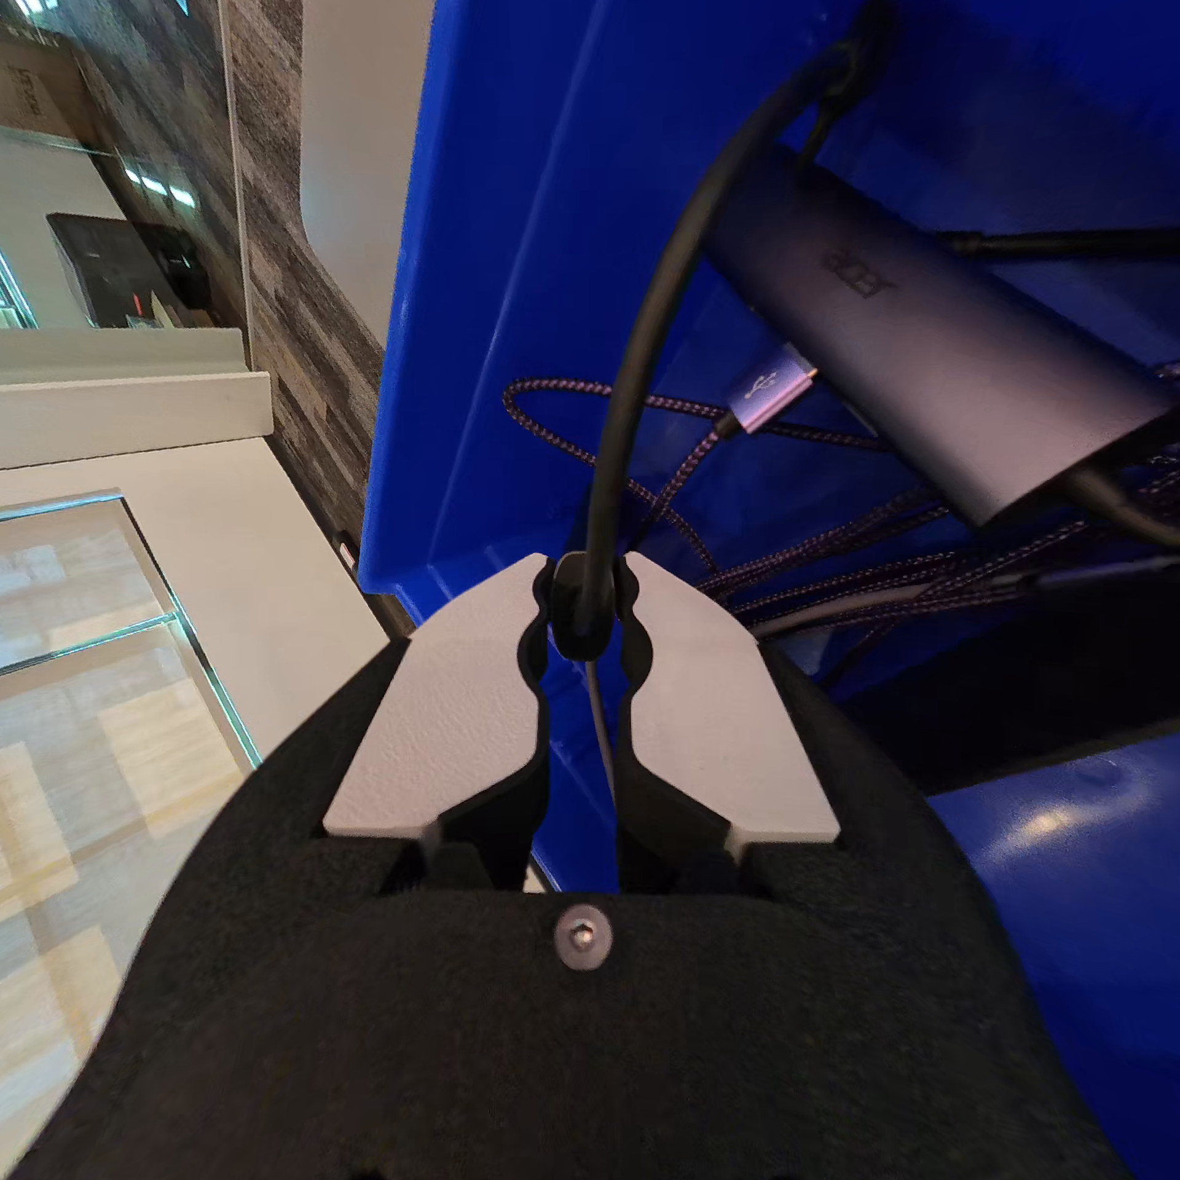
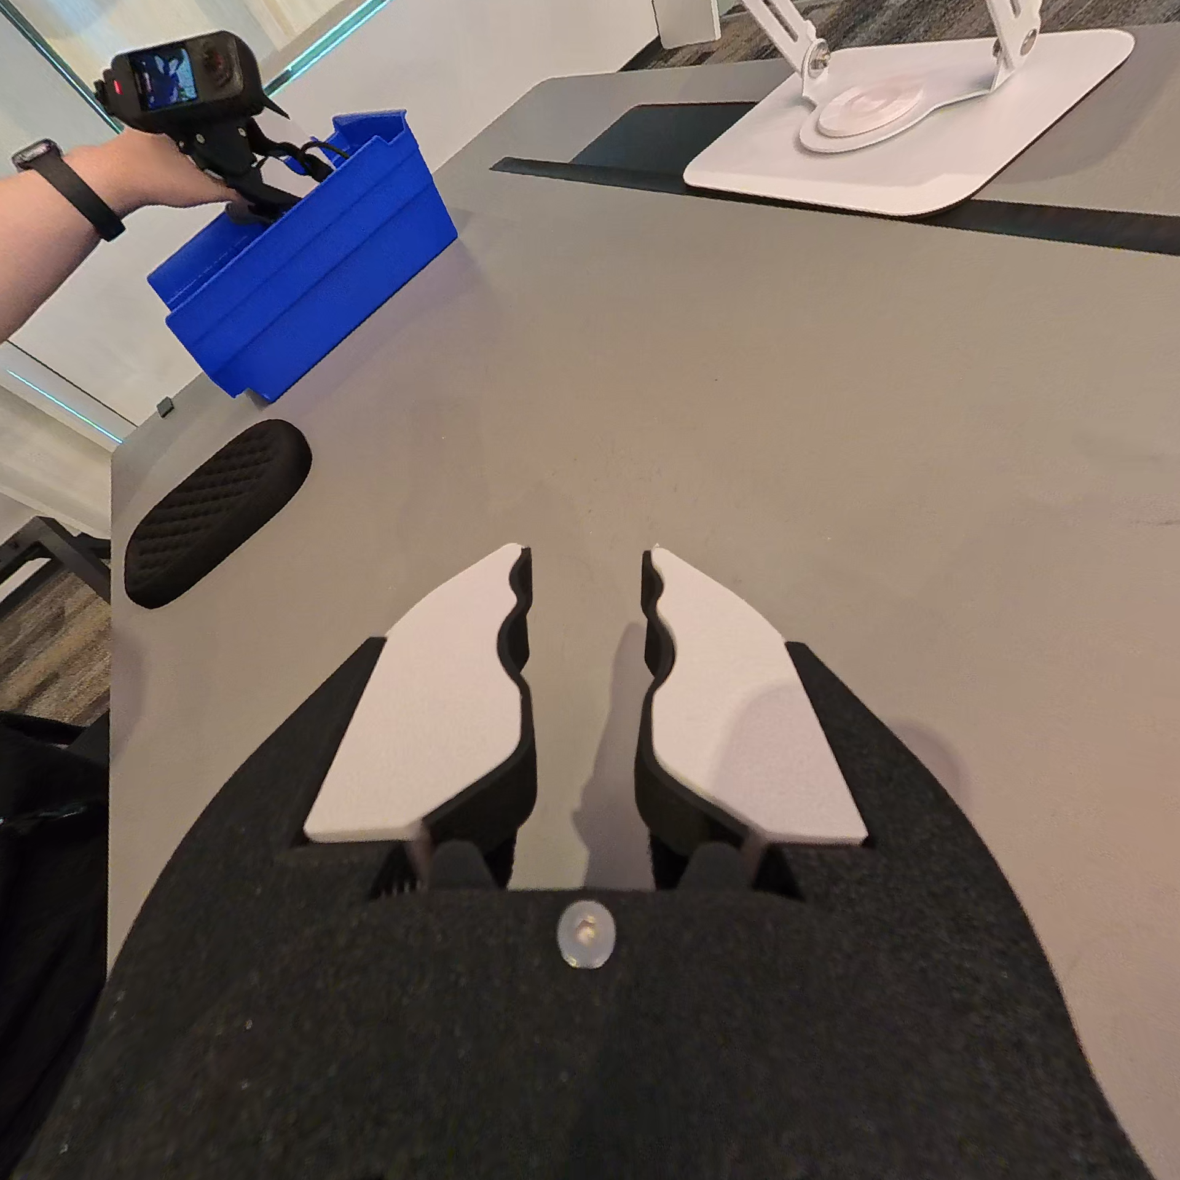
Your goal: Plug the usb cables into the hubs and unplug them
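My left gripper is inside a blue bin and is shut on a black cable, gripping it at its thick end. The cable arcs up toward the bin's far corner. A grey USB hub lies tilted in the bin, with a purple USB plug at its side; I cannot tell if it is seated. Purple braided cables are tangled beneath. My right gripper is open and empty above the grey table. In the right wrist view the bin stands far left with the left gripper in it.
A white tablet stand sits at the back right of the table on a black strip. A black chair armrest overlaps the table's left edge. A person's forearm with a black wristband reaches to the bin. Measured from the fingertips, the purple USB plug is 6 cm or so from the left gripper and 60 cm from the right.
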{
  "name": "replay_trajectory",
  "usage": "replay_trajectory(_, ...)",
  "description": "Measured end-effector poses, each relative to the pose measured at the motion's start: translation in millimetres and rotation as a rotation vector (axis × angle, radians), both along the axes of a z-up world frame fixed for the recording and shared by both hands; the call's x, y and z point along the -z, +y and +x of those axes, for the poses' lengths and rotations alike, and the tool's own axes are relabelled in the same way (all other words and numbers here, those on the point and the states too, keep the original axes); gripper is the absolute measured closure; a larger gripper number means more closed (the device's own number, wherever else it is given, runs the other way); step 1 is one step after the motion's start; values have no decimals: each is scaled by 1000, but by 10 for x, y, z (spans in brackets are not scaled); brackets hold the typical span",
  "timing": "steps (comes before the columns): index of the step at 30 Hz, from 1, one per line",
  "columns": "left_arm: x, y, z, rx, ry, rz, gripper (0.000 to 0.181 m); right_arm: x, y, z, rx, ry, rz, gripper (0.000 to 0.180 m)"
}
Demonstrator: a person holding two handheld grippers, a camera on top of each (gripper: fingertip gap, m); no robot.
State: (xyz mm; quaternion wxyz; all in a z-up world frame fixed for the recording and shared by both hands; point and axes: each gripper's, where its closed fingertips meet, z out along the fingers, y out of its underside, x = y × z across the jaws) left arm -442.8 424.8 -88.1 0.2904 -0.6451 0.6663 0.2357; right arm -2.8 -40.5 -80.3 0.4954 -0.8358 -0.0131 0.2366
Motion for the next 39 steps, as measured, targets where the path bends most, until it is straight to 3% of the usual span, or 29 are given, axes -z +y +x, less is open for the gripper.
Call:
replay_trajectory(4, -82, -18, 9, -1, -5, 12, 163, 19, -3, -6, -3, -7, -7, 148)
replay_trajectory(9, -514, -64, 91, 9, -91, 81, 163, -3, 2, -32, -15, 2, 2, 148)
replay_trajectory(20, -2070, -392, 452, 110, -121, 345, 164, -48, 1, -103, -40, 19, 23, 148)
replay_trajectory(30, -3557, -1123, 1237, 240, -150, 540, 164, -31, 15, -165, -66, 36, 27, 149)
replay_trajectory(39, -4473, -2116, 2222, 404, -162, 684, 164, -52, -2, -149, -70, 54, 43, 149)
